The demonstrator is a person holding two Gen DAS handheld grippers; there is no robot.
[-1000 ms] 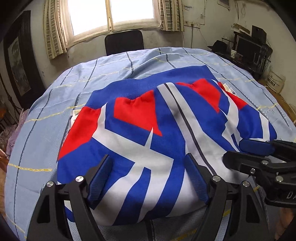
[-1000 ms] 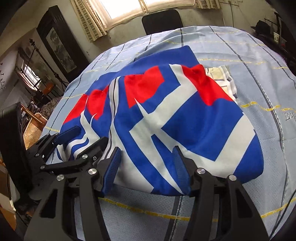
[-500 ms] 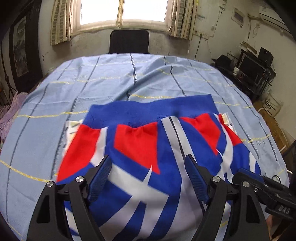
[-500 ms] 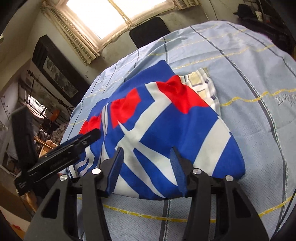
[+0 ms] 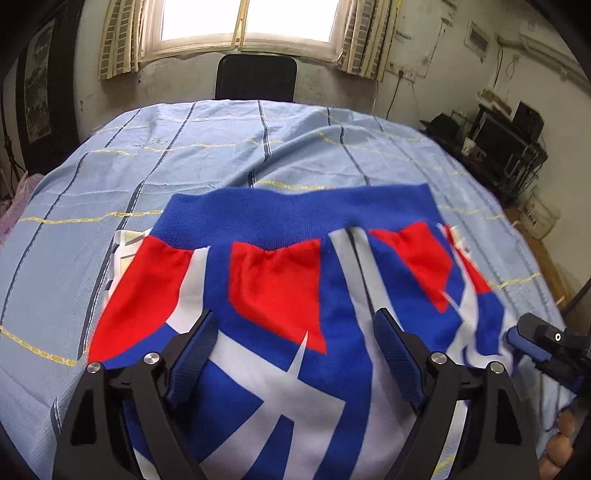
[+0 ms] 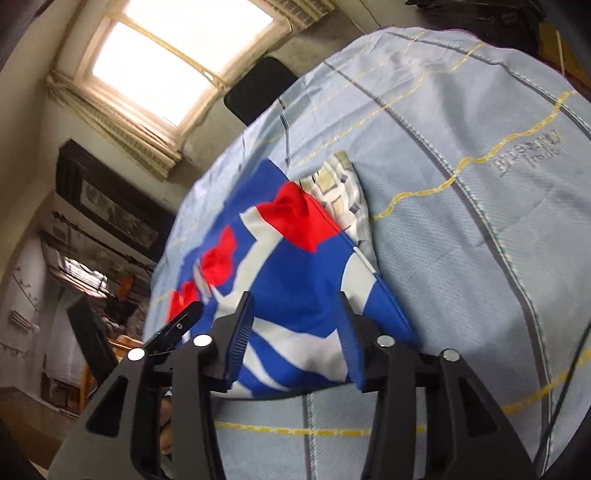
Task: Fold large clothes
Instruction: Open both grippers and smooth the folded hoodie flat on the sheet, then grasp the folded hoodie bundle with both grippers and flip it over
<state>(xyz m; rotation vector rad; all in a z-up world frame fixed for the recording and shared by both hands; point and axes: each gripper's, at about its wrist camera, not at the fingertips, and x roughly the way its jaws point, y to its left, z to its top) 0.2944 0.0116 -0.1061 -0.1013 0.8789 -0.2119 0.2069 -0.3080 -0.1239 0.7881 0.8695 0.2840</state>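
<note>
1. Lying across the near half of the bed (image 5: 110, 177), the blue, red and white jacket (image 5: 280, 288) has its blue hem band at twelve o'clock.
2. A pale checked cloth (image 6: 340, 192) peeks from under the jacket at two o'clock.
3. The left tongs (image 5: 295, 343) hang wide apart over the jacket, gripping nothing.
4. The right tongs (image 6: 293, 325) gape likewise above the jacket's near edge, empty.
5. A dark chair (image 5: 256, 77) stands at twelve o'clock beneath the window (image 5: 243, 18).

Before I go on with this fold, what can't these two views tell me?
- Jacket's near hem: left view, behind left gripper, cut by bottom edge.
- Checked cloth under it: right view, mostly covered.
- Whether right gripper touches fabric: blurred.
</note>
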